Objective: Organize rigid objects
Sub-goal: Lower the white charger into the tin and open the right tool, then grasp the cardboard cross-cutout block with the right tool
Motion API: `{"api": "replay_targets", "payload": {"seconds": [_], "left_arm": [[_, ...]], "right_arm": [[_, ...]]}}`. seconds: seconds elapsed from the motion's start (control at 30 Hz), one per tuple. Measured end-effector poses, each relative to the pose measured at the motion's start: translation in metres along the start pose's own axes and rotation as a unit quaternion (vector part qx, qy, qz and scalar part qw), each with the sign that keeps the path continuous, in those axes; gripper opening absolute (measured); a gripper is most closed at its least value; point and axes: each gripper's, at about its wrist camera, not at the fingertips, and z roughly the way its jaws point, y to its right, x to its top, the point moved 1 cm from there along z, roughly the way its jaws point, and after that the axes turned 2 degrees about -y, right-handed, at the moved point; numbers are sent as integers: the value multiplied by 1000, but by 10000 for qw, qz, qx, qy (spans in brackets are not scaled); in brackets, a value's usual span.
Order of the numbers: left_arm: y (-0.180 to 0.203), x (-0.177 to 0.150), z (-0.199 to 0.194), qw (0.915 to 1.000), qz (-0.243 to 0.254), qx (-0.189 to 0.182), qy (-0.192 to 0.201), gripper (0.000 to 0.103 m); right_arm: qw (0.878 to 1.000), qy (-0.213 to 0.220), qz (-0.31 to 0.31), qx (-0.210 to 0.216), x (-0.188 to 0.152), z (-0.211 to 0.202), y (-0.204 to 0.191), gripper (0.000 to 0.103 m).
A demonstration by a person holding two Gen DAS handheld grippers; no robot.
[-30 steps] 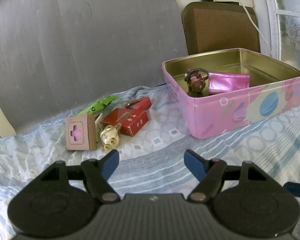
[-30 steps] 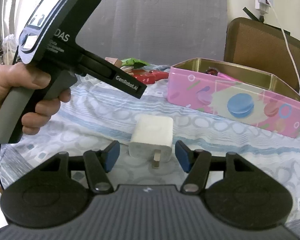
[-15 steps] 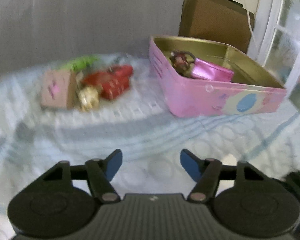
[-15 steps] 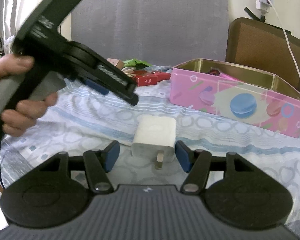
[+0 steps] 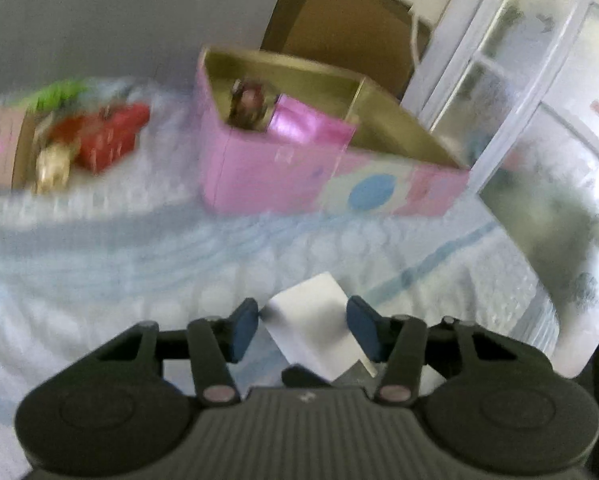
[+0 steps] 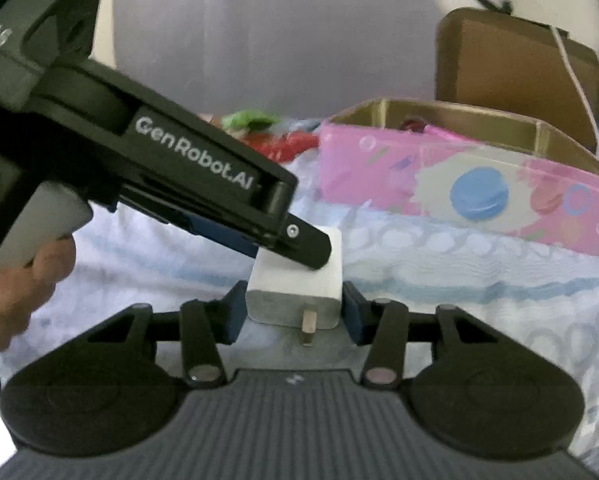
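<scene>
Blur smears red boxes [image 5: 107, 140]; left claw [image 6: 299, 248] hides charger [image 6: 295, 292] top.

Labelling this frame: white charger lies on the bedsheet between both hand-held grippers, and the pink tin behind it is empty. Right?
One thing is off: the pink tin is not empty. The left wrist view shows a shiny pink pouch and a small dark reddish item inside it. The rest holds: the white charger lies on the bedsheet between both hand-held grippers.

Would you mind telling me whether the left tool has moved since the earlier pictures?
Yes. In the right wrist view the left tool has swung down from above the bedsheet onto the white charger, nearer the pink tin.
</scene>
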Motion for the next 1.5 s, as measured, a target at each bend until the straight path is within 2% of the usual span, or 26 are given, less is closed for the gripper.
{"api": "replay_targets", "payload": {"seconds": [0.17, 0.27, 0.33, 0.43, 0.57, 0.63, 0.7, 0.8, 0.9, 0.97, 1.07, 1.13, 1.17, 1.23, 1.3, 1.37, 1.43, 1.5], "left_arm": [[16, 49, -18, 9970, 259, 23, 724, 50], [18, 84, -11, 9938, 278, 53, 1073, 50], [14, 104, 5, 9935, 171, 151, 1112, 49], [5, 122, 36, 9941, 114, 302, 1034, 48], [-7, 124, 70, 9958, -87, 506, 761, 48], [-11, 121, 77, 9947, -67, 704, 742, 48], [-17, 114, 66, 9942, -94, 681, 825, 48], [-36, 99, 27, 9912, -247, 473, 1215, 48], [-73, 68, -22, 9821, -398, 840, 1636, 48], [-107, 43, -48, 9702, -576, 1364, 1918, 49], [-170, 9, -71, 9432, -1219, 2304, 2060, 49], [-202, -8, -80, 9263, -1667, 2597, 2161, 47], [-216, -18, -84, 9204, -1869, 2585, 2260, 47], [-234, -30, -88, 9145, -2167, 2443, 2388, 47], [-247, -31, -90, 9130, -2484, 2125, 2439, 47], [-254, -28, -90, 9078, -2583, 2277, 2396, 47], [-262, -26, -85, 9108, -2734, 2160, 2213, 47], [-267, -26, -84, 9104, -2788, 2143, 2178, 46]], "right_arm": [[9972, 701, -150, -219, 42, -6, 12, 52], [9938, 1001, -268, -403, 74, 4, 24, 52], [9939, 1007, -190, -398, 93, 20, 38, 52], [9962, 791, 34, -352, 107, 49, 58, 52], [9979, 383, 157, -488, 105, 86, 72, 52], [9969, 436, 150, -637, 101, 93, 72, 52], [9965, 409, 203, -701, 101, 91, 72, 52], [9955, 620, 227, -680, 101, 73, 66, 52], [9938, 952, 175, -556, 102, 48, 48, 52], [9947, 987, 141, -258, 106, 44, 31, 52], [9968, 724, -59, 328, 114, 59, -6, 52], [9967, 489, -210, 620, 118, 80, -37, 52], [9961, 386, -252, 752, 121, 91, -49, 52], [9945, 196, -229, 1003, 129, 116, -73, 52], [9943, 77, -118, 1057, 141, 143, -86, 52], [9955, -90, 61, 944, 157, 173, -89, 55], [9927, -415, 441, 1045, 169, 204, -83, 62], [9867, -790, 851, 1134, 171, 227, -79, 58]]}}
